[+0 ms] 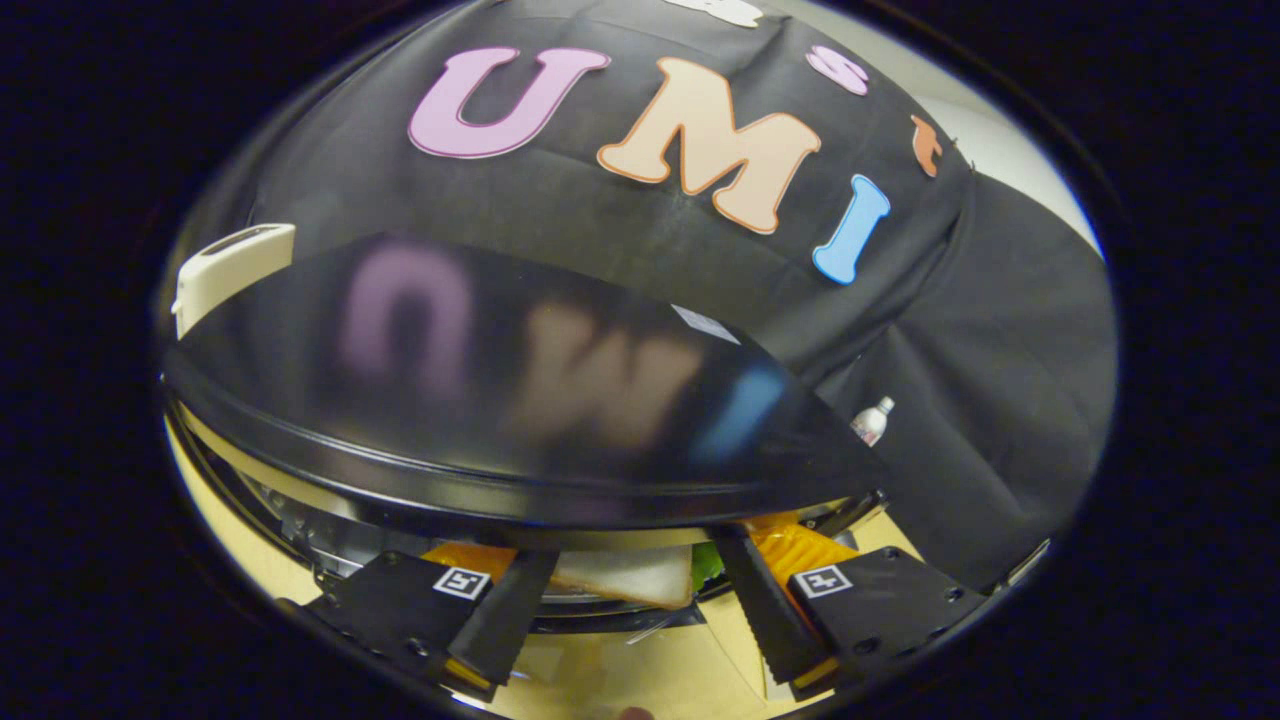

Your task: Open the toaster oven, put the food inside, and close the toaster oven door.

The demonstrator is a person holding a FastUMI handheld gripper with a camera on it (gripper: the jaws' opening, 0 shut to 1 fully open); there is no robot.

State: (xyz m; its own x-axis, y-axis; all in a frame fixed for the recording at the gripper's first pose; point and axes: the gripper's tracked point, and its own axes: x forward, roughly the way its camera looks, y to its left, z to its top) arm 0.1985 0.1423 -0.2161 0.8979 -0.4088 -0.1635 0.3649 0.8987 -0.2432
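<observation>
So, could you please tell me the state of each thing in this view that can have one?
toaster oven: glossy black top seen from above; door state cannot be told.
gripper: open, fingers spread either side of the sandwich.
sandwich: between the fingers, ungripped.
bottle: upright, capped, beyond the oven.

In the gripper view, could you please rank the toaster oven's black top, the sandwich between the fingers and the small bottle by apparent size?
1. toaster oven's black top
2. sandwich, close between the open gripper's fingers
3. small bottle, far off, so its smallness is partly distance

Your gripper (630,590) fingers reach under the toaster oven (480,400)'s glossy black top, spread apart, with the sandwich (625,575) between them just below that top; contact isn't clear.
</observation>
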